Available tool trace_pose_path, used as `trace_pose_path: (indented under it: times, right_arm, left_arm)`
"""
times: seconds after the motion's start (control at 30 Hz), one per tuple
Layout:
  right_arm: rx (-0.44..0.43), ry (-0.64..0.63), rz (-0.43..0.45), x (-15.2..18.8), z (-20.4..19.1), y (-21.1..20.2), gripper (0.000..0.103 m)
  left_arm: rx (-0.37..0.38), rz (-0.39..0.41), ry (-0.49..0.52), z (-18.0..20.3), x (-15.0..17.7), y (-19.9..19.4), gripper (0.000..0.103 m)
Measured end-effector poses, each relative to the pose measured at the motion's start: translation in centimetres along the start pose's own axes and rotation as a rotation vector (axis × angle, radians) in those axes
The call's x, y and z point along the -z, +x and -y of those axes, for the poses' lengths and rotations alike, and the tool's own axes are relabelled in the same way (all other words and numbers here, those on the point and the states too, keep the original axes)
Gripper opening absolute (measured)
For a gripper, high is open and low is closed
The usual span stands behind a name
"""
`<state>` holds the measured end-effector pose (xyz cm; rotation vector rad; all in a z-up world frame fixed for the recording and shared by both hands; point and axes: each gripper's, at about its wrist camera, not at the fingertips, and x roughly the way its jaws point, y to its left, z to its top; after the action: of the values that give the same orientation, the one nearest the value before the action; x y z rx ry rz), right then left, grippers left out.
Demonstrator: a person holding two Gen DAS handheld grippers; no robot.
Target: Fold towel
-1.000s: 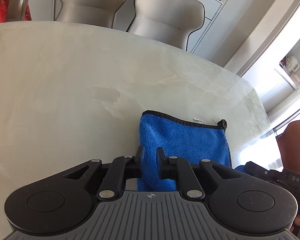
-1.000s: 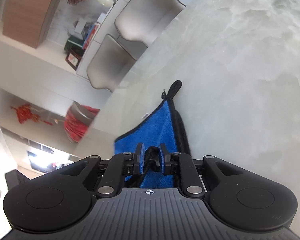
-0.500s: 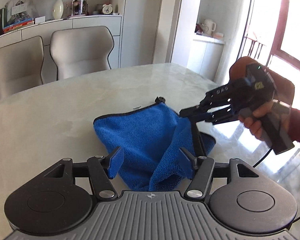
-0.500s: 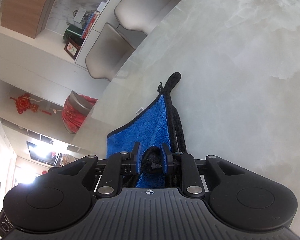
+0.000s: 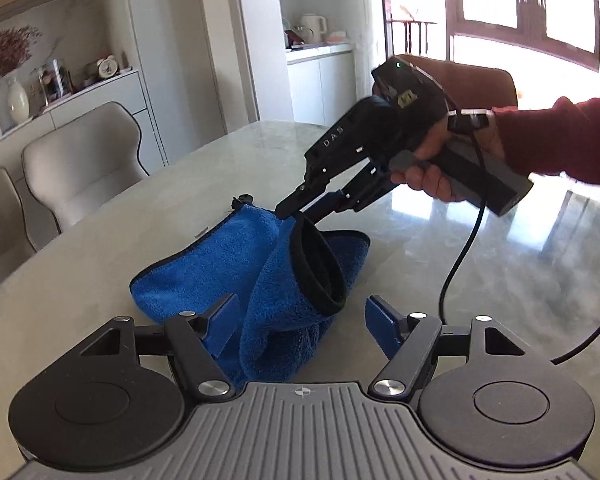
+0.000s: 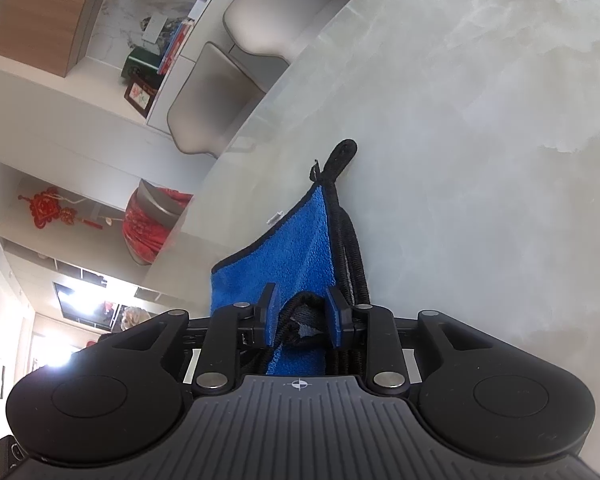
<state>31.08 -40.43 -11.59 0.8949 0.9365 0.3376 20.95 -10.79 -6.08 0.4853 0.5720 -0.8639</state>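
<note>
A blue towel with black trim lies partly folded on the pale marble table. My left gripper is open above the towel's near end and holds nothing. My right gripper is shut on the towel's black-trimmed corner and lifts it off the table, so a fold hangs down. In the right wrist view the right gripper pinches the bunched black edge, and the towel runs away to its hanging loop.
Beige chairs stand along the table's far side. A cable hangs from the right gripper's handle over the table. A white cabinet with a vase is behind the chairs.
My left gripper has let go of the towel, opened wide and pulled back. My right gripper has kept its hold and lifted the corner higher.
</note>
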Motion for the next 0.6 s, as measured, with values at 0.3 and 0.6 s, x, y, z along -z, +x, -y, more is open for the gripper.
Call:
trace_pose_path:
  times: [0.3,0.6]
  right_arm:
    - [0.033,-0.307,0.031,-0.2,-2.6,-4.5,0.066]
    - [0.092,-0.904,-0.013,0.9,-7.0,-3.5,0.058]
  left_arm:
    - [-0.033,-0.008,-0.163,-4.2,-1.3,1.4,0.021]
    - [-0.028,0.016,-0.304,-8.2,-1.4,1.0,0.02]
